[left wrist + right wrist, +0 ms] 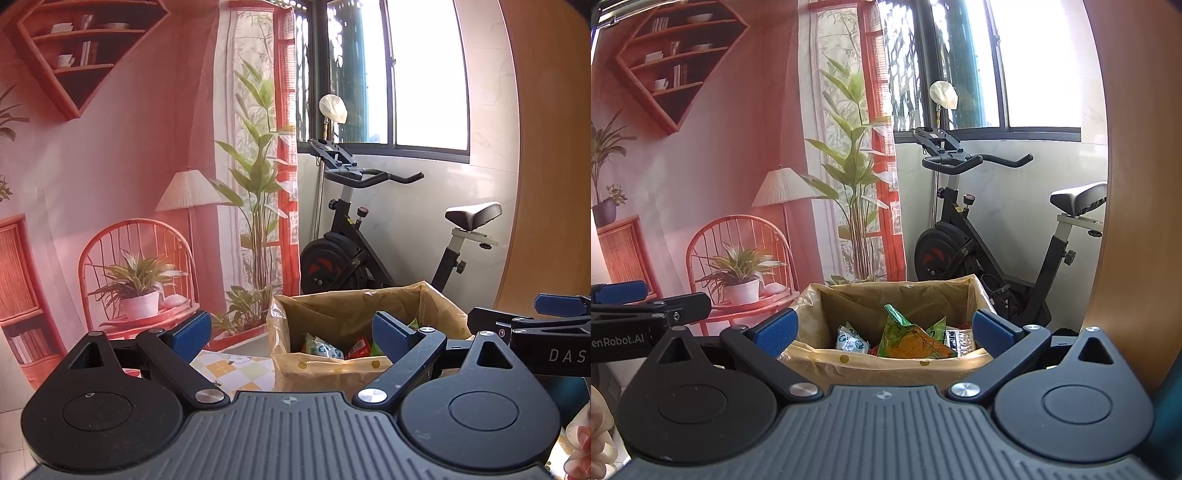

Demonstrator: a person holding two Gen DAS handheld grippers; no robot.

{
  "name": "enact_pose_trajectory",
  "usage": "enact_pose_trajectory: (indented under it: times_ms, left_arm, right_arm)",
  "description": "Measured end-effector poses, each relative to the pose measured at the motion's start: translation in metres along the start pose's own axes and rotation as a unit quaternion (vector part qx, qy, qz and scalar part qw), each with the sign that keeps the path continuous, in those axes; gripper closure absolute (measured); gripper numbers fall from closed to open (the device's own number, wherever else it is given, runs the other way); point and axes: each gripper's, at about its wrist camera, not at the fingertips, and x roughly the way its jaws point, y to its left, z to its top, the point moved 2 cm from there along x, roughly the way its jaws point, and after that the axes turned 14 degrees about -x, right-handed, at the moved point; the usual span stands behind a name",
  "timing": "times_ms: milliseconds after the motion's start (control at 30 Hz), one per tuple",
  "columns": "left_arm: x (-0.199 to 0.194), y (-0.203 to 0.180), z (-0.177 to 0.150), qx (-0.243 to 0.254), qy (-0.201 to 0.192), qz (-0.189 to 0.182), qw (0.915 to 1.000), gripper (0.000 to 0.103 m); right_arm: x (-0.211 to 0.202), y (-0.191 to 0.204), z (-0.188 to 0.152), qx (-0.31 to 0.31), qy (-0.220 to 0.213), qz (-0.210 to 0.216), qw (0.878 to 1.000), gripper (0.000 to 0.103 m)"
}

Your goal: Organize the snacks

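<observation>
Left gripper [291, 332] is hovering with its blue pads spread wide apart, nothing between them; it is facing a brown paper bag [332, 373] that is standing open on a checked tablecloth [236, 369]; right pad is overlapping the bag's mouth in this view, left pad is sitting off to the bag's left.

Right gripper [884, 332] is likewise gaping wide and carrying nothing; its pads are framing the bag [886, 365] on both sides, just short of the near rim.

Snacks are lying inside the bag; from the right wrist view a green-and-orange packet [908, 339] is poking up at the middle, a small white-and-green packet [851, 341] is lying to its left, a pale wrapper [960, 341] to its right; from the left wrist view a green-white packet [321, 349] and a red packet [360, 347] are showing.

Each gripper is appearing at the edge of the other's view, side by side.

Behind the bag: an exercise bike [990, 236] under a window [1034, 66]; a printed backdrop [110, 184] of a pink room is hanging to the left.
</observation>
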Motion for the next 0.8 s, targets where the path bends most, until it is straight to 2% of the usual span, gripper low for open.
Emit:
enact_pose_trajectory:
  times_ms: [800]
  left_arm:
    - [-0.0027, -0.0063, -0.0043, -0.008, -0.004, 0.016, 0.9998, 0.008]
  right_arm:
    - [0.0002, -0.0018, -0.0005, 0.003, 0.002, 0.0, 1.0, 0.0]
